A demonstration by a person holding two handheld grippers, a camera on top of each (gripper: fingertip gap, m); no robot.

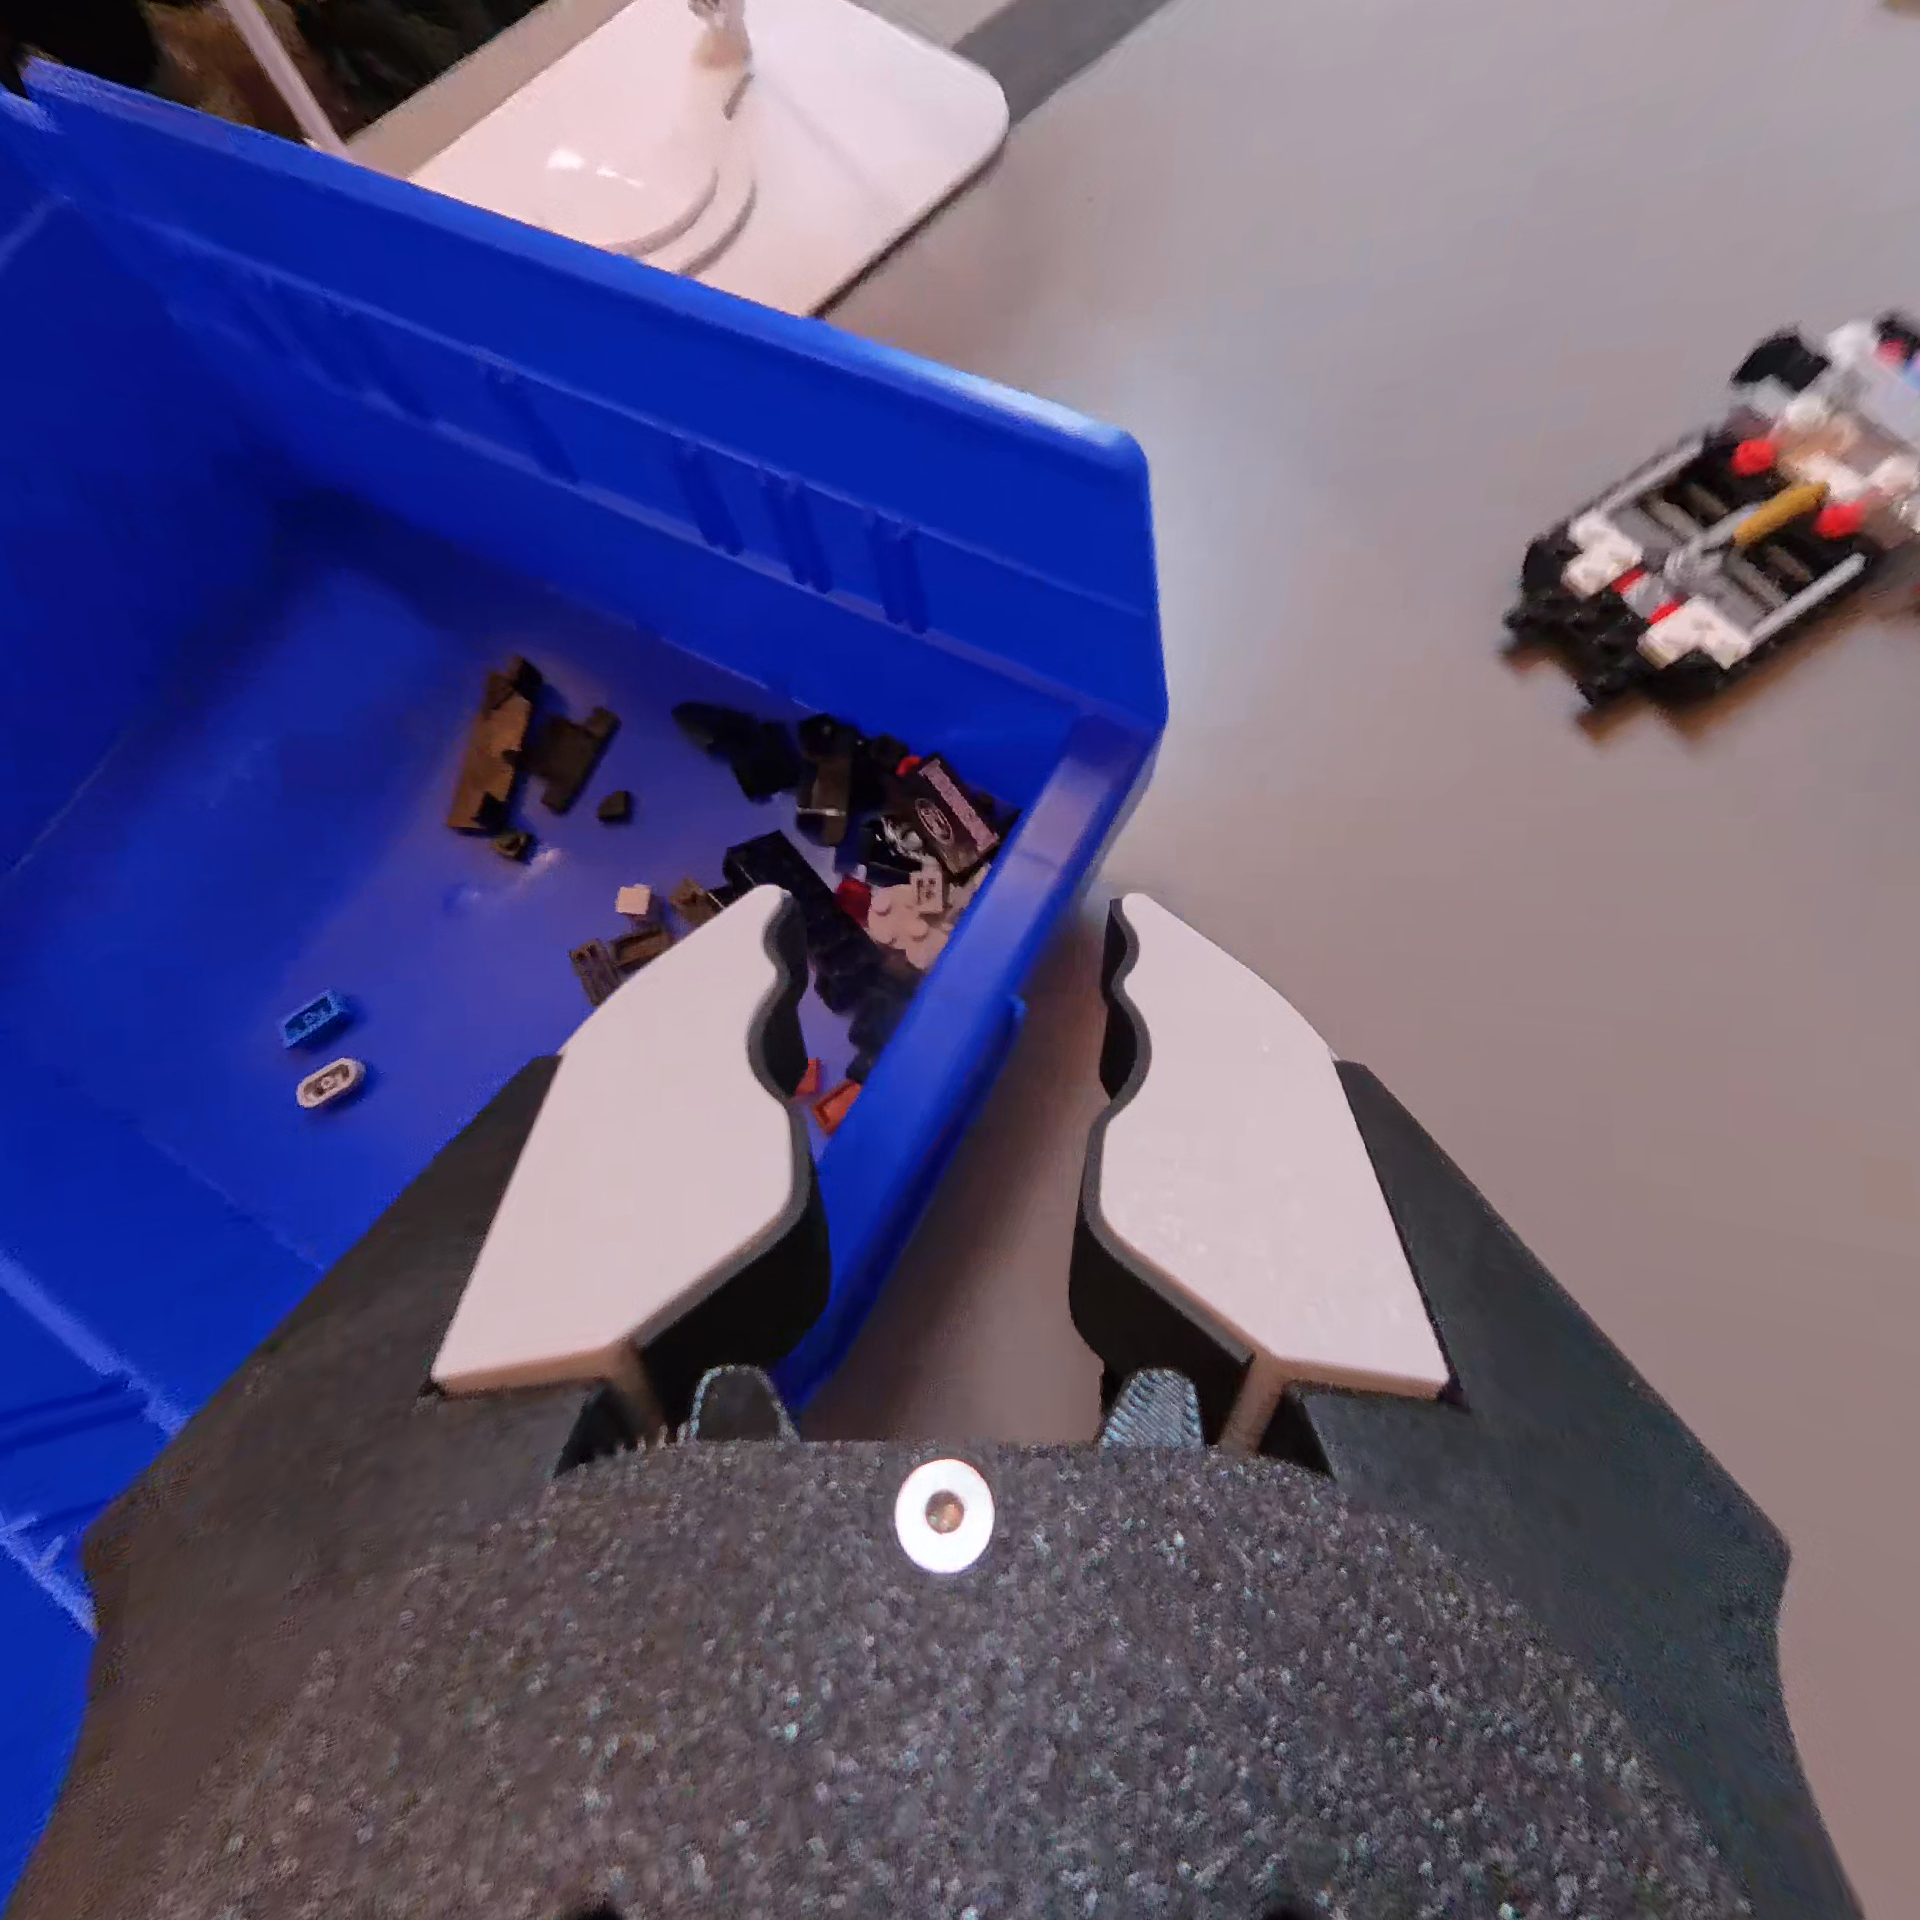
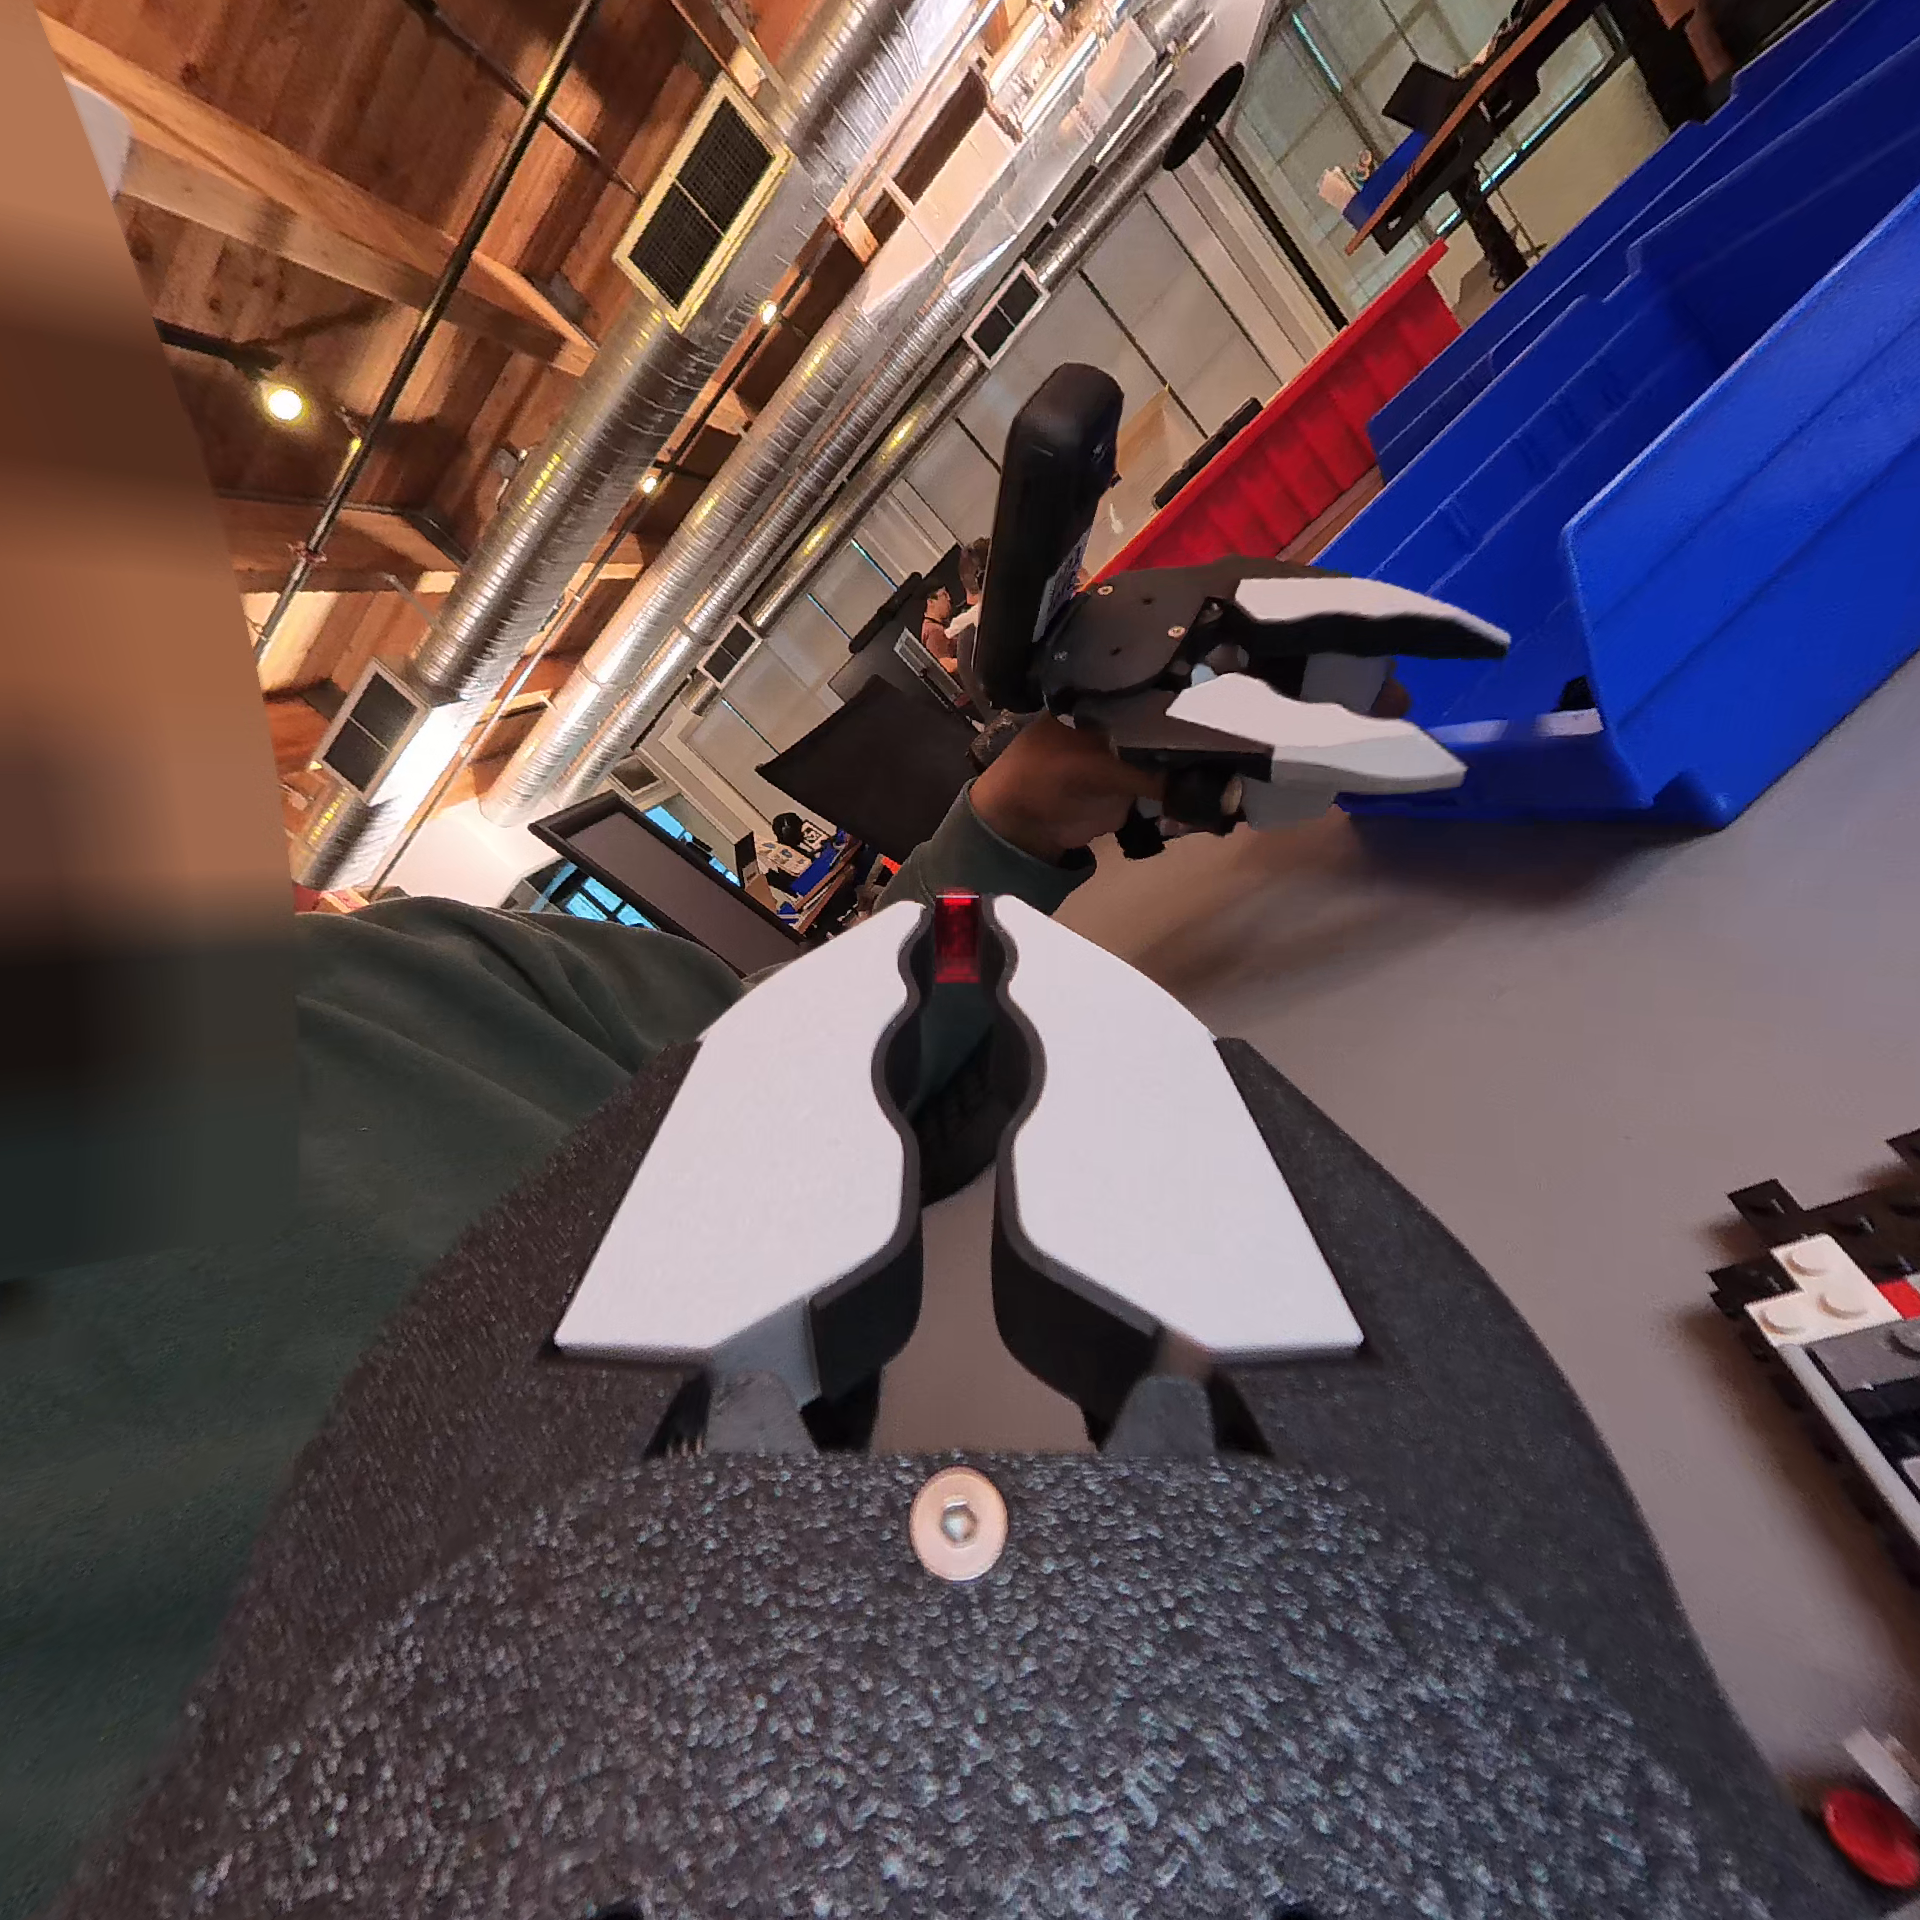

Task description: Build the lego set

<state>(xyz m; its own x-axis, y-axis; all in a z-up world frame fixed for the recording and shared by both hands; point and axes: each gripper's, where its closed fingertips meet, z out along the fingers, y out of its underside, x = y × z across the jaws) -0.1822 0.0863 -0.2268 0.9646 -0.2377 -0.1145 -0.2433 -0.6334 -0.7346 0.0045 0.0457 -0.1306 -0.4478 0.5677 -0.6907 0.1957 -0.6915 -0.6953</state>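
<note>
Grey tabletop (image 1: 1455,260) runs under both grippers, in a workshop with timber beams and silver ducts overhead. On the right gripper (image 2: 958,940), the fingers are pinched together on a small translucent red brick (image 2: 954,938) caught at the very tips and held up off the table, angled toward the person's green sleeve (image 2: 416,1039). It is gripped so near the tips that most of it shows between them. Just beside this gripper, at the right edge, lies a partly built brick model (image 2: 1839,1340) in black, white and grey, with a loose red round piece (image 2: 1870,1834) near it. The left gripper (image 1: 945,914) has its fingers apart and empty, straddling the near wall of a blue bin (image 1: 623,436): one finger over the inside, the other outside over the table. Inside the bin, a heap of loose bricks (image 1: 883,831), mostly black, is gathered into the corner nearest the fingers. Beyond the bin stands a white lamp base (image 1: 727,156).
</note>
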